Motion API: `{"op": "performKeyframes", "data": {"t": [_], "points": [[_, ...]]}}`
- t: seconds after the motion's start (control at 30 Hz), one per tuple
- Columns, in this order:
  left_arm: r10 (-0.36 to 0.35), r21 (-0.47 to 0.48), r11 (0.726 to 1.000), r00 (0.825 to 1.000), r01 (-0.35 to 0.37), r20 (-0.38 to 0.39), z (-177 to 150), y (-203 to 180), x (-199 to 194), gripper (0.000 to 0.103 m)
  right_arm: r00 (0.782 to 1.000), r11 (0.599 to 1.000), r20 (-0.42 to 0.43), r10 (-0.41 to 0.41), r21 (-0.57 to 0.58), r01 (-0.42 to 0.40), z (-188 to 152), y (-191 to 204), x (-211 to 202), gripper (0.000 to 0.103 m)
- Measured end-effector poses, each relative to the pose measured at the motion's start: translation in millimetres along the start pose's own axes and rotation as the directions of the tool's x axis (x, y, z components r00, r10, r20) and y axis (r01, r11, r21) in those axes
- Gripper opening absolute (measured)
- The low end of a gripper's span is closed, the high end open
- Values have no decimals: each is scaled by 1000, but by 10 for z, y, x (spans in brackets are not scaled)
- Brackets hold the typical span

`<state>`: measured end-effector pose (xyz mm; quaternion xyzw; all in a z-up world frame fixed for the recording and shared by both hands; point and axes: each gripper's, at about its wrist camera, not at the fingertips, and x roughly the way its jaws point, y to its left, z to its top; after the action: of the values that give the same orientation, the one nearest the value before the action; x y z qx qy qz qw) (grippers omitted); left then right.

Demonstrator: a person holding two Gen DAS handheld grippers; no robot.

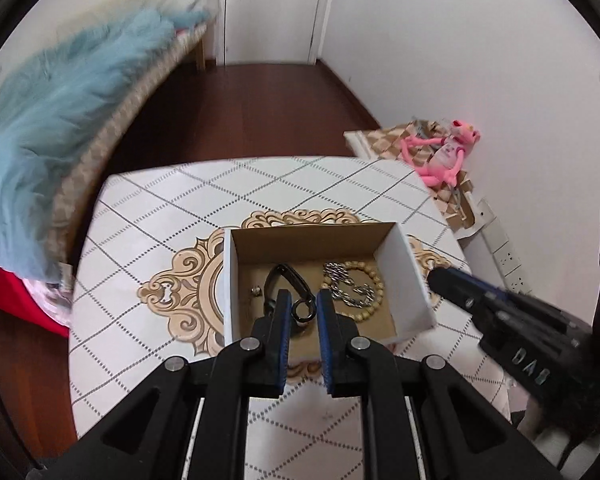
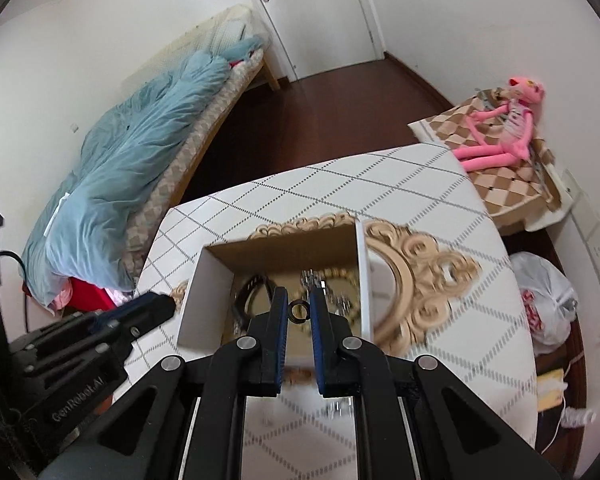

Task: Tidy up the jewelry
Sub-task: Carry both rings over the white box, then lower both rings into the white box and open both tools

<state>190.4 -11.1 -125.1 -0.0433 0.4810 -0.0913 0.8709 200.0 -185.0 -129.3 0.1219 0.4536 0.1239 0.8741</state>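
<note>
We see the left gripper [image 1: 303,295] with its two blue-padded fingers drawn close together, pinching a small black metal ring [image 1: 303,312] between the pads. The right gripper [image 2: 299,293] is just as narrow, and its pads clamp a small dark loop with a knob on top [image 2: 299,310]. Both grippers point steeply down over an open white cardboard box with a brown inside [image 1: 230,280]. The box stands on a table covered by a white cloth with a grey diamond lattice and a gold scroll medallion [image 1: 160,208]. From the left wrist we see the right gripper's tip just outside the box's right wall. From the right wrist, the left gripper's tip sits just outside the left wall. The rest of the jewelry lies on the box floor: a black curved band [image 1: 278,274] left of centre, and a tiny silver stud [image 1: 255,290] beside it near the left wall. A pale wooden bead bracelet [image 1: 374,280] lies on the right, with a silver link chain [image 1: 346,294] piled across it. In the right wrist view the box contents are blurred. Beyond the table a pink plush toy [image 1: 444,152] sits on a brown-and-cream checked cloth against the wall, and a light blue quilt [image 2: 140,152] lies along a bed on the left. A white plastic bag [image 2: 548,300] rests on the floor to the right of the table.
</note>
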Motion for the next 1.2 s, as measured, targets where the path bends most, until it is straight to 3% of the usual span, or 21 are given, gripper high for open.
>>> {"op": "performKeyframes", "data": {"t": [0.17,0.37,0.43,0.47,0.5,0.53,0.6,0.73,0.8,0.9,1.03,1.07,1.1,1.2], "points": [[-22,-29,999,995,19,-99,180,164,350,10,991,1000,-133,19,15,-17,361,-83,496,11],[19,-45,999,987,-26,-158,378,238,500,15,968,1000,-251,16,26,-10,551,-148,880,12],[61,-32,997,984,-67,-169,425,249,527,27,961,999,-277,15,36,-6,568,-164,931,12],[72,-32,996,984,-78,-162,443,258,513,43,961,999,-278,14,37,-4,556,-166,925,13],[82,-40,995,985,-90,-152,459,277,489,63,961,999,-276,12,36,-2,553,-165,916,19],[85,-49,994,986,-93,-142,465,304,463,69,963,1000,-268,6,30,2,554,-162,885,23],[94,-68,992,988,-103,-124,463,375,403,71,967,1000,-254,-10,17,14,554,-157,826,43],[157,-71,983,979,-167,-126,397,467,357,74,973,999,-226,-53,-4,54,516,-166,683,47],[187,-72,978,974,-197,-128,339,505,349,89,971,996,-219,-92,-21,89,486,-167,640,59],[231,-62,969,965,-241,-127,216,527,331,92,964,986,-210,-164,-60,154,408,-156,600,74],[265,-55,960,955,-274,-134,60,513,309,92,948,972,-219,-230,-104,211,263,-132,581,86],[274,-51,958,953,-282,-129,17,504,292,94,946,971,-223,-235,-108,215,228,-126,578,96],[281,-48,956,952,-289,-123,-6,498,277,98,943,968,-224,-245,-113,225,186,-115,568,100],[296,-39,953,950,-301,-97,-75,457,197,101,936,957,-215,-278,-142,252,63,-61,531,100]]}}
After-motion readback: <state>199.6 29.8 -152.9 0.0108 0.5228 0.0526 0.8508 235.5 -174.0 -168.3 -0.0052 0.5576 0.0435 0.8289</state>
